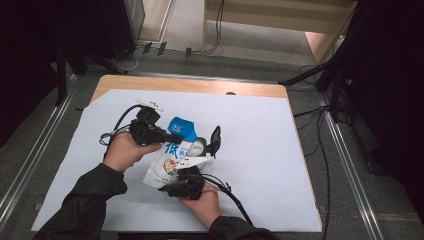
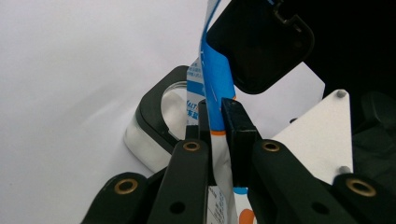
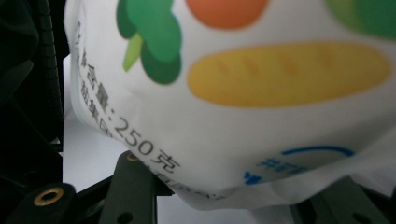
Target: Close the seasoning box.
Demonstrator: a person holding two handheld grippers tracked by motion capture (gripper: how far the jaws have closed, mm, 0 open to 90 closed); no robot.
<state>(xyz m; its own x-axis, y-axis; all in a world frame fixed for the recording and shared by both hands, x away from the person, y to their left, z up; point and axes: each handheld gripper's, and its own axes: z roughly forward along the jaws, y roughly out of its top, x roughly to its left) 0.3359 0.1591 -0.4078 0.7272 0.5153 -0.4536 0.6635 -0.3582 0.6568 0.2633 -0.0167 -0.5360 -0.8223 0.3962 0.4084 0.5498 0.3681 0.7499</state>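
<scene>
Left gripper view shows our left gripper (image 2: 215, 116) clamped on the pouch (image 2: 212, 79) top above the bench (image 1: 260, 150); right gripper (image 3: 233, 196) stands parted beneath, so we should steady its base before pulling.

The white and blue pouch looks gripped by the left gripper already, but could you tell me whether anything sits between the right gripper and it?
Nothing visible does. The right gripper is right at the pouch, whose lower edge hangs just above its jaws in the right gripper view, while the left gripper pinches the blue top edge.
</scene>
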